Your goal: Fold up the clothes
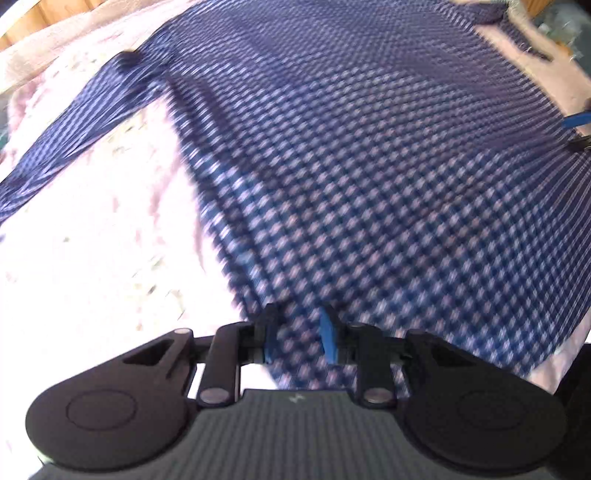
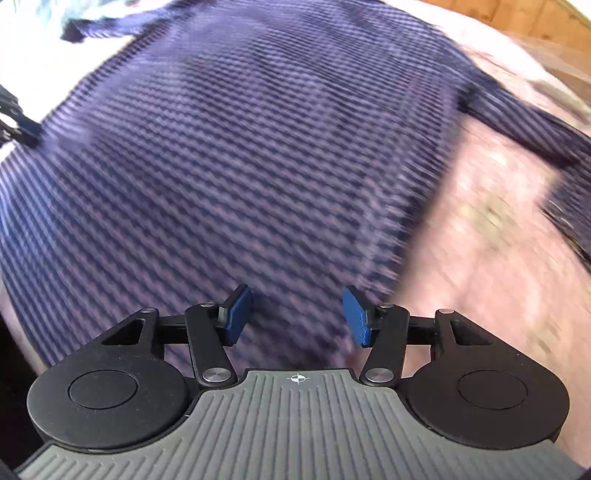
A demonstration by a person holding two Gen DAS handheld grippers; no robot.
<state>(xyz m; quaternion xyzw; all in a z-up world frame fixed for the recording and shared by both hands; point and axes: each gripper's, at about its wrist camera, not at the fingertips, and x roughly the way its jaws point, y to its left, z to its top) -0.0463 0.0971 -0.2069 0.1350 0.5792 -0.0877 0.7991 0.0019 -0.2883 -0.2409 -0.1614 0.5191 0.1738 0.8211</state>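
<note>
One blue checked shirt (image 1: 369, 166) lies spread flat on a pale pink bedspread (image 1: 92, 258), its two long sleeves stretched out to either side. Two grippers hang over its lower part: the left gripper (image 1: 297, 338) has its blue pads a little apart with nothing pinched, and the right gripper (image 2: 297, 317) stands spread wider, also empty. Wooden boards (image 2: 517, 14) show beyond the bedspread; both views are blurred.

Pale pink floral bedspread (image 1: 92, 258), apparently a bed, blue checked shirt (image 1: 369, 166) spread flat on it
</note>
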